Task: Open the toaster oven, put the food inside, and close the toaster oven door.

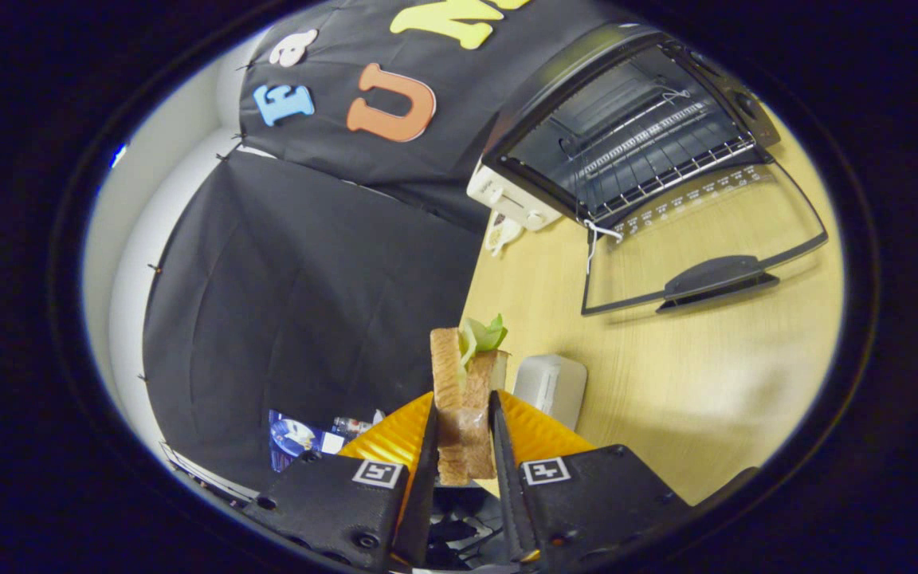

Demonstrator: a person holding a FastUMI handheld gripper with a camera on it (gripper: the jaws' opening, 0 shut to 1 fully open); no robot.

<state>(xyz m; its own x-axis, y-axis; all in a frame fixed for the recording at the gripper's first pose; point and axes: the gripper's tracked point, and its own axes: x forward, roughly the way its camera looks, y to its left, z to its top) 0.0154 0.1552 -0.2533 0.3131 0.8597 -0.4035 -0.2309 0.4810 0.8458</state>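
A sandwich (459, 383) of two toast slices with green lettuce sticking out stands on edge between my fingers, and my gripper (463, 434) is shut on it. Both fingers press its sides. Far beyond the fingers, across the wooden table (682, 375), stands the toaster oven (626, 119). Its glass door (706, 239) hangs fully open, lying flat toward me, with a dark handle (718, 279) at its front edge. A wire rack (658, 163) shows inside the bare cavity. The whole view is tilted.
A small white box (551, 387) sits on the table just beyond the sandwich. A white cord or tag (594, 239) dangles at the oven's near corner. Black cloth walls (307, 287) hang to one side, with clutter at their foot.
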